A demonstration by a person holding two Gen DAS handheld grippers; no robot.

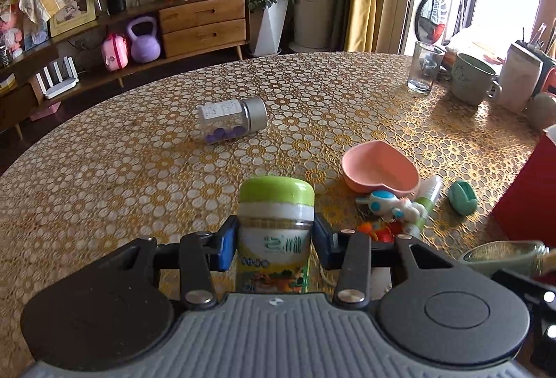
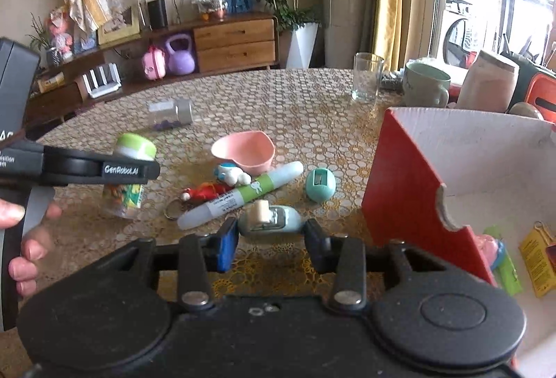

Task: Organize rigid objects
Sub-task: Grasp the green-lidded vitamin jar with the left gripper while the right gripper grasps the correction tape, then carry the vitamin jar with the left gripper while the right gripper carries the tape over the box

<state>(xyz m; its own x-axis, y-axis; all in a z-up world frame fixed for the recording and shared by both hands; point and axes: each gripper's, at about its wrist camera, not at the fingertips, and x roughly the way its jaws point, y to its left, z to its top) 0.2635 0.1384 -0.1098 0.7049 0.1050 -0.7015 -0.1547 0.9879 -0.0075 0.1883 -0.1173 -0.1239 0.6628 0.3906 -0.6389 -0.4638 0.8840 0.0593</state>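
Note:
My left gripper (image 1: 276,237) is shut on an upright jar with a green lid (image 1: 276,204), lifted off the floral tablecloth (image 1: 121,176). In the right wrist view that jar (image 2: 133,148) hangs left of centre under the left gripper's black finger. My right gripper (image 2: 269,235) is shut on a small pale-blue corked bottle (image 2: 274,221) lying sideways. A clear jar with purple pieces (image 1: 231,121) lies on its side. A pink heart bowl (image 1: 380,171), a blue-white toy (image 2: 231,174), a red keychain (image 2: 205,192), a white-green marker (image 2: 239,199) and a teal egg-shaped item (image 2: 320,185) sit clustered.
A red box with a white inside (image 2: 399,176) stands open at the right, holding several small items. A drinking glass (image 1: 424,72), a green mug (image 1: 472,79) and a white bag (image 1: 521,79) crowd the table's far right. A person's fingers (image 2: 27,249) grip the left handle.

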